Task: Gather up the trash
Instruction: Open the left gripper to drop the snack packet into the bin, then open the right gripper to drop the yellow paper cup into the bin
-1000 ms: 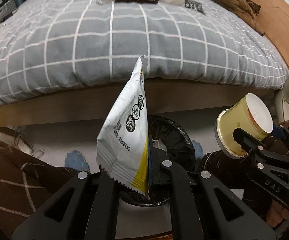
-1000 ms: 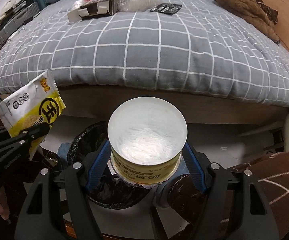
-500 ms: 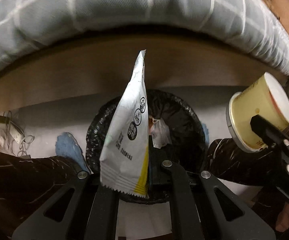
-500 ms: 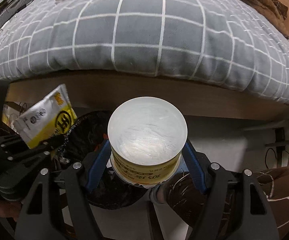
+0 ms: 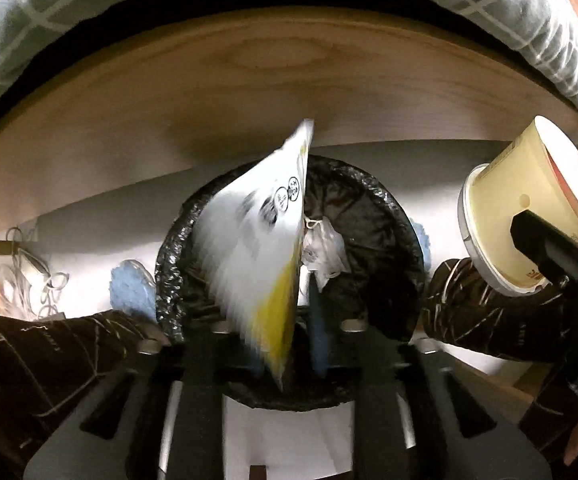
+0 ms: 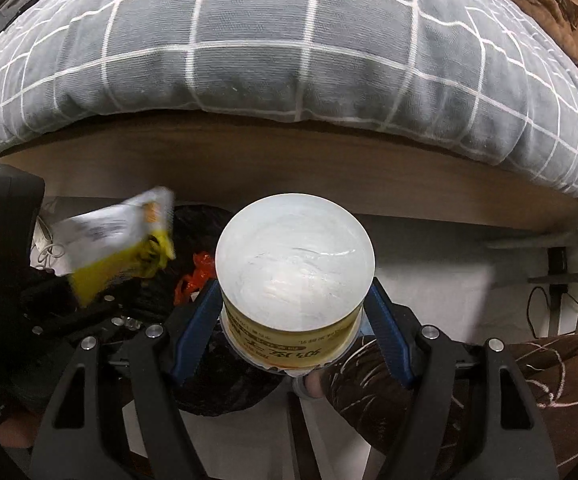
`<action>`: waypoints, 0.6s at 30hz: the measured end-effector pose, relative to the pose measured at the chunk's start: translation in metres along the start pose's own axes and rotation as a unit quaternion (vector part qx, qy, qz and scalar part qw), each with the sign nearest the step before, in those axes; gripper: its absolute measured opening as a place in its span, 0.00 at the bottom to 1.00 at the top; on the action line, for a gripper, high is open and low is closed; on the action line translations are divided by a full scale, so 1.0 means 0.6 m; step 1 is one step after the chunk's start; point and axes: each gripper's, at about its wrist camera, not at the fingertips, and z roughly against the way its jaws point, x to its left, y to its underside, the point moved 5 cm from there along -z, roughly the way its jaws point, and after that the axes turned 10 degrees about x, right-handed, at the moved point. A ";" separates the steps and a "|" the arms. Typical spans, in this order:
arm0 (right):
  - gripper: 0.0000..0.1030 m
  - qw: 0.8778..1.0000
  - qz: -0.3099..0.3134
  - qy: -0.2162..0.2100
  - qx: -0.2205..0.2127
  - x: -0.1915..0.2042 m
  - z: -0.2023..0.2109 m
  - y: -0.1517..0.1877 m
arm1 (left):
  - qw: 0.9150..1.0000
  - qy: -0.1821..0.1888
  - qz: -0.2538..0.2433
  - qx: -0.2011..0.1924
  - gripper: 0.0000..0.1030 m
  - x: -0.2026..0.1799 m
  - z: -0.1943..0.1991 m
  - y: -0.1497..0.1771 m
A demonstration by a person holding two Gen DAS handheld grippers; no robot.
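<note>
Glossy crinkled plastic bin liner [image 5: 369, 216]; smooth wooden bed rail [image 5: 273, 80]; woven cloth quilt [image 6: 289, 40].

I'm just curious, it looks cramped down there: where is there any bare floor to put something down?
Bare white floor shows between the bed board and the bin, and right of the cup under the bed. Around the bin it is crowded: a falling wrapper over it, blue slippers and knees beside it, and cables on the left.
</note>
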 end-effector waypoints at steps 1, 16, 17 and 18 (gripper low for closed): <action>0.67 1.000 0.002 0.001 -0.002 0.002 0.003 0.000 | 1.000 -0.003 0.002 -0.005 0.41 0.001 0.006 0.001; 0.68 0.998 0.050 -0.025 -0.017 0.097 0.027 -0.019 | 0.994 -0.025 0.072 -0.075 0.94 0.122 0.084 0.018; 0.68 0.998 0.051 -0.027 -0.016 0.102 0.026 -0.020 | 0.994 -0.023 0.075 -0.074 0.94 0.129 0.085 0.020; 0.68 0.998 0.053 -0.026 -0.015 0.108 0.024 -0.021 | 0.994 -0.024 0.078 -0.075 0.94 0.138 0.087 0.023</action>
